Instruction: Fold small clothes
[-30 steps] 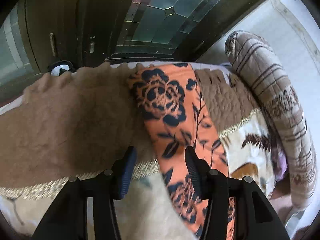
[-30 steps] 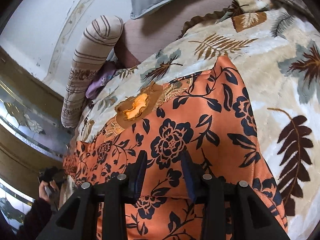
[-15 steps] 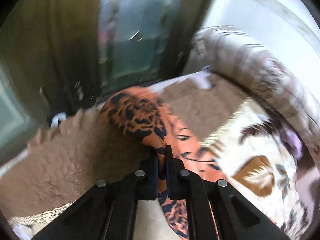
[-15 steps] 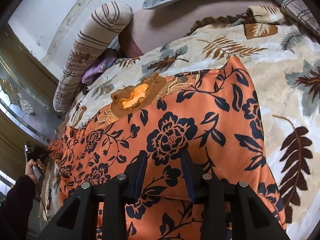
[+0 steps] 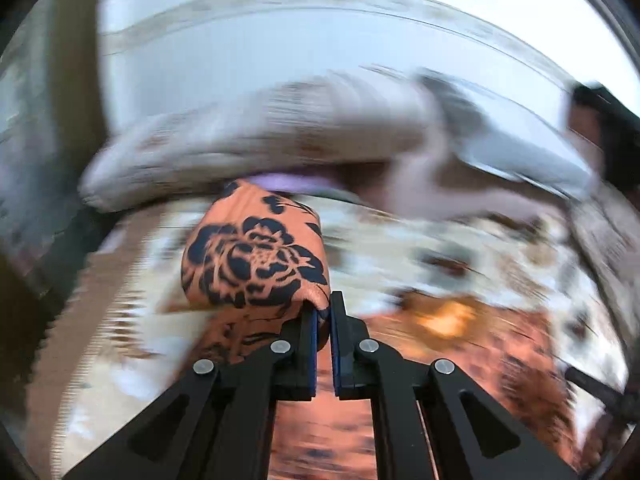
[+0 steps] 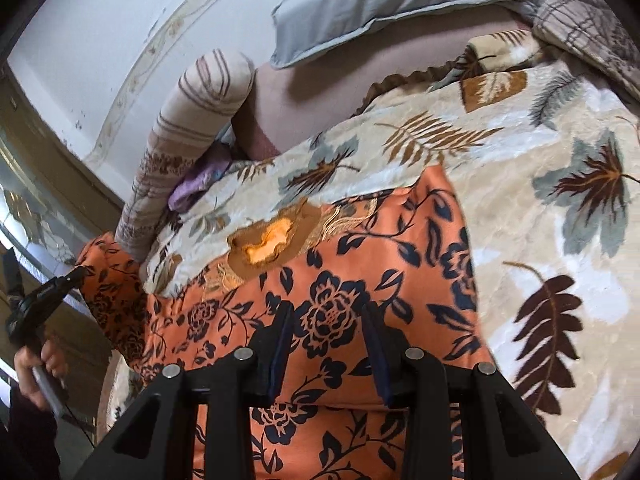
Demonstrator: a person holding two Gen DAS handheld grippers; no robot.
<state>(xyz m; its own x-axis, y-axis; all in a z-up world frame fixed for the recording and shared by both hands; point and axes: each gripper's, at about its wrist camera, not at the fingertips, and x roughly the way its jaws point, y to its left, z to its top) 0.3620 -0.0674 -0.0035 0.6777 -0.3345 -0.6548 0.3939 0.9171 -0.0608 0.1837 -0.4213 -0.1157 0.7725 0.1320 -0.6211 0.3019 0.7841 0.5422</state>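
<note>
An orange garment with dark blue flowers [image 6: 360,280] lies spread on a leaf-patterned blanket [image 6: 540,208]. My left gripper [image 5: 324,312] is shut on one end of the garment [image 5: 256,260], which bulges up in front of the jaws, lifted off the bed. In the right wrist view that lifted end [image 6: 108,292] hangs at the far left beside the left gripper's black body [image 6: 44,300]. My right gripper [image 6: 326,344] is open and low over the garment's middle, fingers either side of a flower.
A striped bolster [image 6: 192,136] and a grey-blue pillow [image 6: 380,0] lie at the head of the bed against a white wall. A purple cloth [image 6: 192,188] is tucked under the bolster. The left wrist view is blurred by motion.
My left gripper shut on the garment's end, then lifted it and swung right toward the bolster. My right gripper stayed open over the garment, edging slightly.
</note>
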